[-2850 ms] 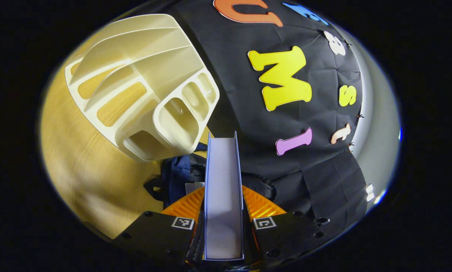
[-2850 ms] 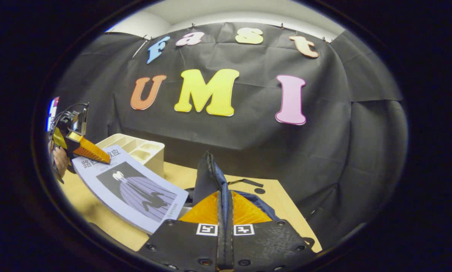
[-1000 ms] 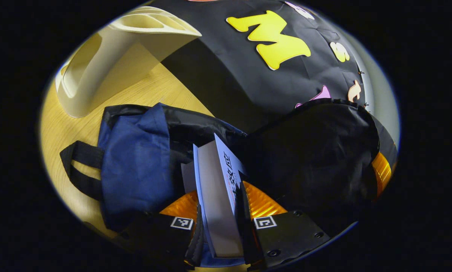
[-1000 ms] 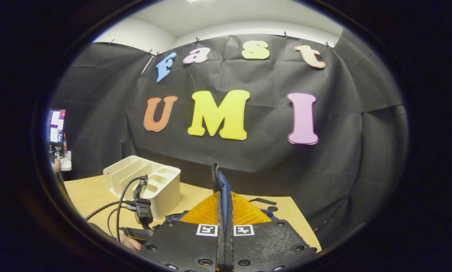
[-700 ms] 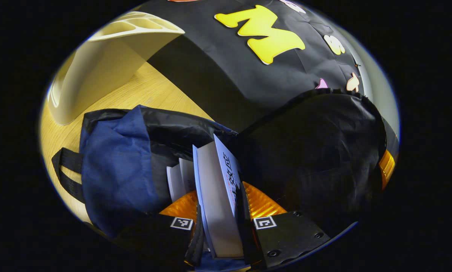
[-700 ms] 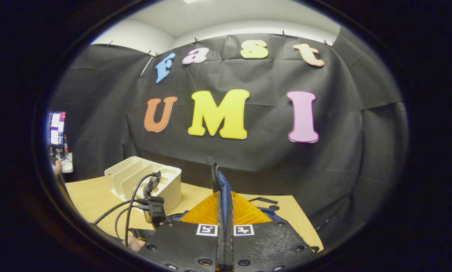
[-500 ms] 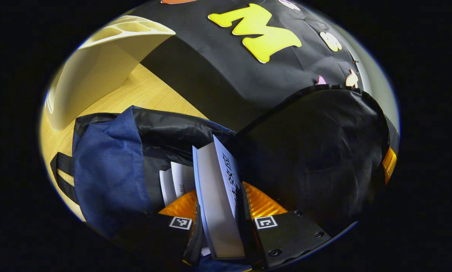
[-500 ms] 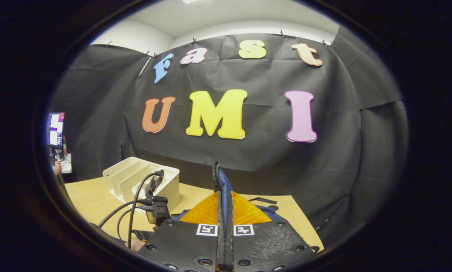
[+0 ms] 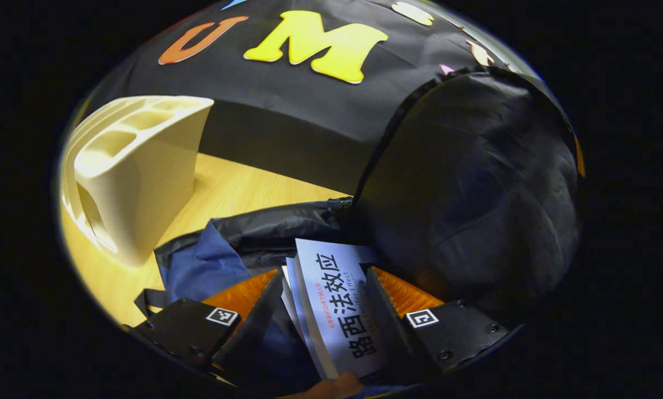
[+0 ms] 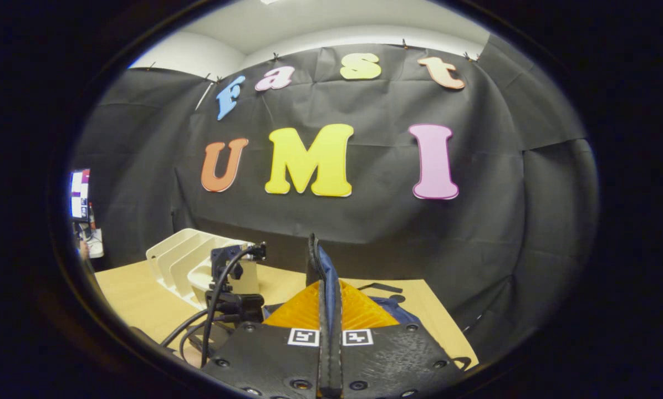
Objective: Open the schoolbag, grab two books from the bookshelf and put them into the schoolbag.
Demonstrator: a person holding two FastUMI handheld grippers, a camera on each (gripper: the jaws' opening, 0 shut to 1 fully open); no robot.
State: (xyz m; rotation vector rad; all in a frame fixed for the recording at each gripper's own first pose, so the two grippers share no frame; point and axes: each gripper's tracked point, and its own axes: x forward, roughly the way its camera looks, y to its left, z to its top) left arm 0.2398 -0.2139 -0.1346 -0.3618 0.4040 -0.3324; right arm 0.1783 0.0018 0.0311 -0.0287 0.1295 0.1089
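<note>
In the left gripper view my left gripper (image 9: 325, 271) is open, its fingers spread wide at the mouth of the navy schoolbag (image 9: 198, 271). A pale book (image 9: 340, 302) with printed characters lies loose between the fingers inside the bag, resting on a second book (image 9: 291, 288). The bag's dark flap (image 9: 475, 183) stands raised on the right. In the right gripper view my right gripper (image 10: 326, 284) is shut on the flap's zippered edge (image 10: 318, 256), holding it upright. The cream bookshelf (image 9: 137, 160) stands on the table to the left.
The wooden table (image 9: 231, 188) runs back to the black cloth wall. The left gripper's rear with its cables (image 10: 226, 293) sits low left in the right gripper view, in front of the bookshelf (image 10: 179, 257). A fingertip of a hand (image 9: 331, 388) shows at the bottom edge.
My left gripper has opened and let go of the book, which now lies in the bag. Its view has swung level. The right gripper keeps hold of the flap.
</note>
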